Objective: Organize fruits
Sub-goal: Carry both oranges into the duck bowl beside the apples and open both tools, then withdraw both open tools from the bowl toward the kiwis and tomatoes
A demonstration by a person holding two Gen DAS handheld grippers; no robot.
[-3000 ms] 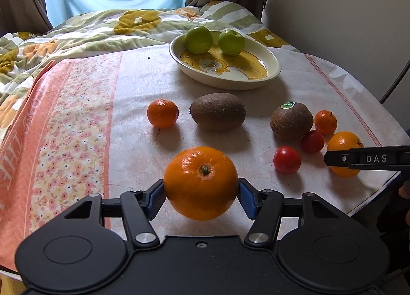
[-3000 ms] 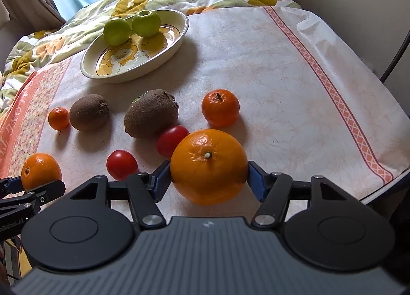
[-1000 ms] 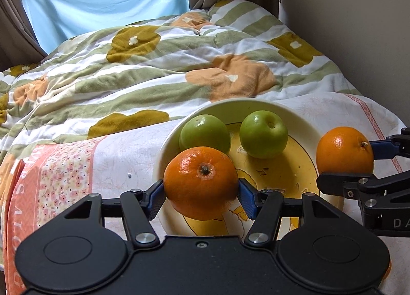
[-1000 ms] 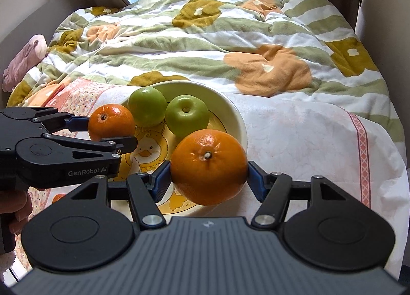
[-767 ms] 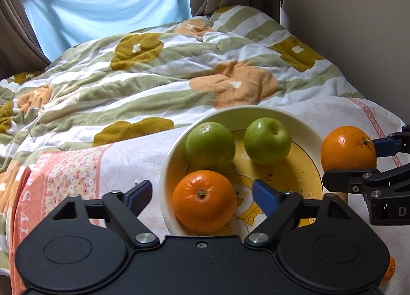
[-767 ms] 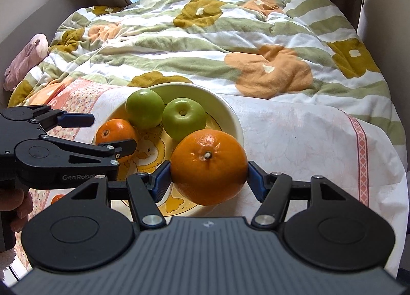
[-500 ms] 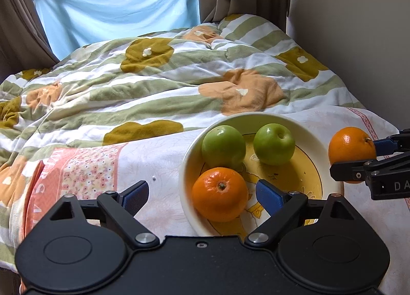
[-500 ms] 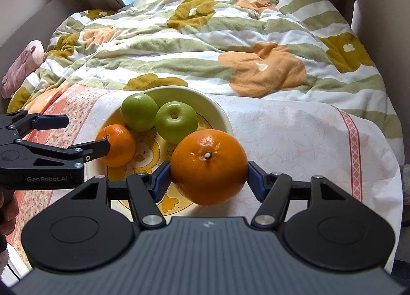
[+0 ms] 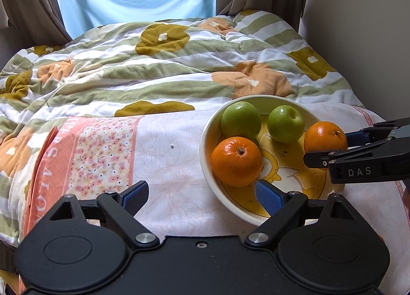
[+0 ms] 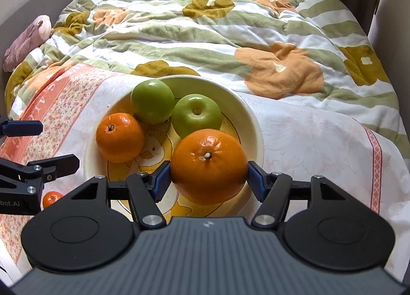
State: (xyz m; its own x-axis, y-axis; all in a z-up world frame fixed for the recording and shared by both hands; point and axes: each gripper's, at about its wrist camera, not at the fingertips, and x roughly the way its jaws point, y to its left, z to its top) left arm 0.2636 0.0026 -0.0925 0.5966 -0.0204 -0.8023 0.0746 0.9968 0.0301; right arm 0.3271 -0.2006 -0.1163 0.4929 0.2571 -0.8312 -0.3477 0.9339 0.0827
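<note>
Bed with flowered quilt (image 10: pixel 205 25) behind, bowl (image 10: pixel 256 130) holding two apples (image 10: pixel 196 115) and one orange (image 10: pixel 119 137), second orange (image 10: pixel 208 165) clamped in right gripper (image 10: pixel 207 179) over bowl, left gripper (image 9: pixel 202 193) spread wide, small mandarin (image 10: pixel 51 198) left outside.

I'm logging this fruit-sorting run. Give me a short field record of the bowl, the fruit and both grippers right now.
bowl: cream, yellow picture inside, on the tablecloth
in bowl: two green apples, one orange
left gripper: open, empty, near the bowl's rim
right gripper: shut on second orange, over the bowl
outside bowl: small orange fruit on the cloth
</note>
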